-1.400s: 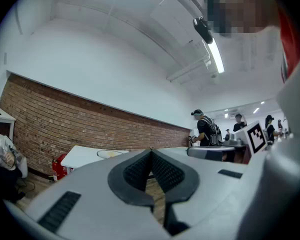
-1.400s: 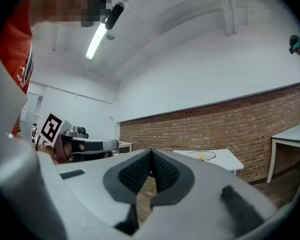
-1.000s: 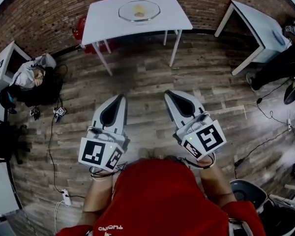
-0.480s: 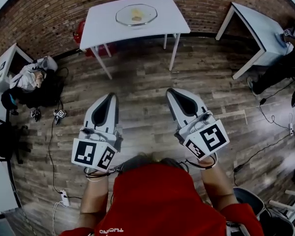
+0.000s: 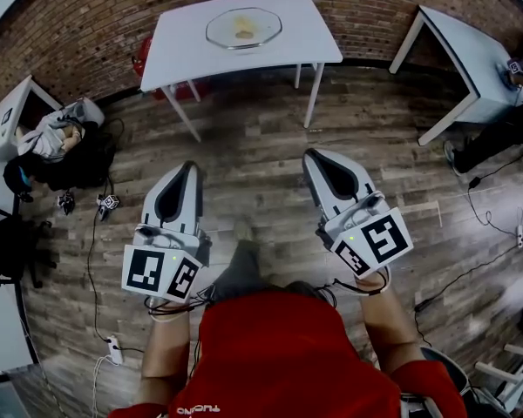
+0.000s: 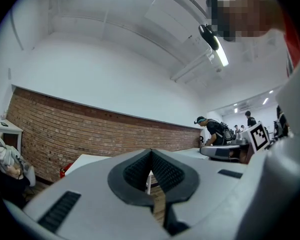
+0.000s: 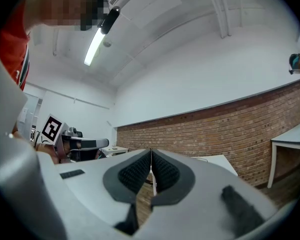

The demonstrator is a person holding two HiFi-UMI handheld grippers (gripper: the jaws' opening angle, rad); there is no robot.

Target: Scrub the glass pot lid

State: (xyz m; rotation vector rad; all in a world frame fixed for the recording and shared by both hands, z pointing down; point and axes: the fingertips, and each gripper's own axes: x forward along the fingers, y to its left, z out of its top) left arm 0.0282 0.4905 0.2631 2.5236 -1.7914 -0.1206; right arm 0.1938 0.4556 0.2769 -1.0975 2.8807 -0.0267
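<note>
Wood-plank floor (image 5: 261, 138) below a brick wall (image 5: 87, 24). By the wall, white table (image 5: 183, 46) with the glass pot lid (image 5: 244, 27) lying flat on top. Well short of the table, left gripper (image 5: 188, 165) and right gripper (image 5: 310, 155) side by side, pointed toward it, jaws clenched together, holding nothing.

open floor (image 5: 261, 138) ahead, table (image 5: 183, 42) beyond, bag (image 5: 65, 151) left

Yellowish blob (image 5: 244, 33) at the glass pot lid (image 5: 267, 24), indistinct
</note>
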